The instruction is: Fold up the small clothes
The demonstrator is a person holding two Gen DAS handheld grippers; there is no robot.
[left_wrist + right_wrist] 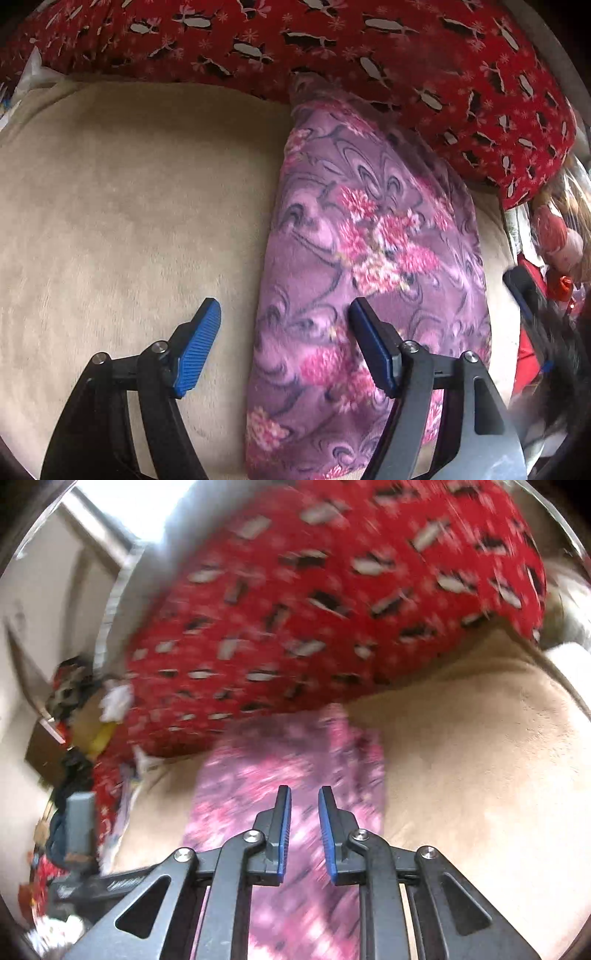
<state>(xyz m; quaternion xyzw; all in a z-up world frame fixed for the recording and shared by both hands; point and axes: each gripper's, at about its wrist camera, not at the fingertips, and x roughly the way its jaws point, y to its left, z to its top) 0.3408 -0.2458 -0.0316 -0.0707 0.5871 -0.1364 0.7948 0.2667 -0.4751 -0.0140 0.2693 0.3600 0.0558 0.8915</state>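
Right wrist view motion-blurred, purple floral garment (288,775) print smeared

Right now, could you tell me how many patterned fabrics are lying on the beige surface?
2. The purple floral cloth lies folded in front of both claws; the red fabric is bunched behind it, touching its far end. Others may be hidden.

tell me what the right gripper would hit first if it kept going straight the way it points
Most likely the folded purple fleece cloth with pink flowers, lying on the beige plush surface. The right gripper, jaws apart and empty, aims down at it; depth is unclear in the blur.
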